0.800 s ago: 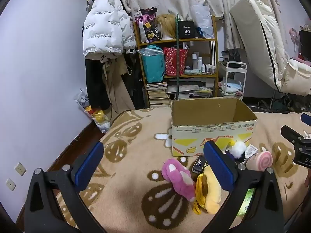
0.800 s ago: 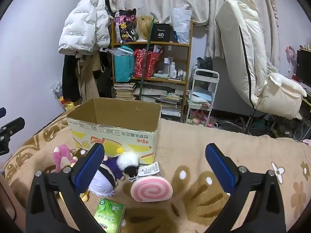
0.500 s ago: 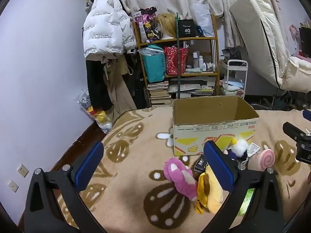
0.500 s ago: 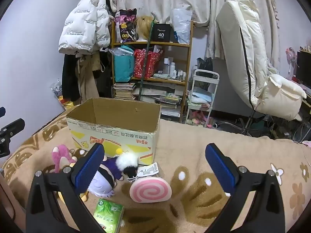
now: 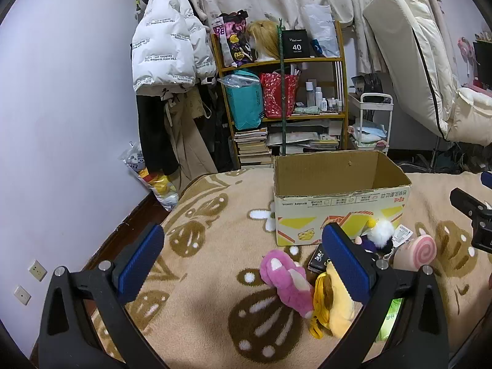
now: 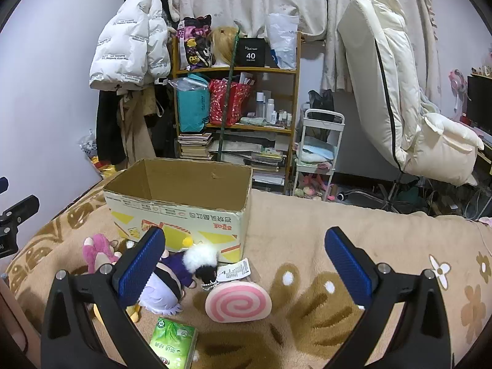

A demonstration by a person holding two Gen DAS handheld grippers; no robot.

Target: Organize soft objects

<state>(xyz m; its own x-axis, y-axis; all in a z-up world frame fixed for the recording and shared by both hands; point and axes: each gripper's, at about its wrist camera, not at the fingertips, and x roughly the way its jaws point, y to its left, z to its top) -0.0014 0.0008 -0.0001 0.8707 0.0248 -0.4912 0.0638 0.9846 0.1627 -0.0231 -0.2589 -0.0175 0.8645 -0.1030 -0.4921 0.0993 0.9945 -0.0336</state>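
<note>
The left gripper (image 5: 243,261) hangs above the blanket with its blue-padded fingers (image 5: 140,259) spread wide, nothing between them. The right gripper (image 6: 244,264) is the same: fingers (image 6: 346,266) parted and empty, held just over the bed.

Beneath and just ahead of them the soft toys lie in a loose cluster. A pink plush (image 5: 287,281) sprawls on the beige patterned blanket (image 5: 200,276), touching a yellow plush (image 5: 336,304) on its right. Next along is a doll with a purple body and pale hair (image 6: 166,286), lying on its side, with a white-and-black pompom keychain (image 6: 201,259) and paper tag against it. A pink swirl-roll cushion (image 6: 238,304) stands on edge just beside the pompom, and a green tissue pack (image 6: 173,343) lies nearer than the roll. A small dark packet (image 5: 318,258) lies by the box's front.

Behind the toys sits an open cardboard box (image 6: 181,218), upright; from here I see only bare inner walls. Beyond the bed stand a cluttered wooden shelf (image 5: 283,98), a white puffer jacket (image 5: 166,46) hung up, and a cream recliner chair (image 6: 399,92).
</note>
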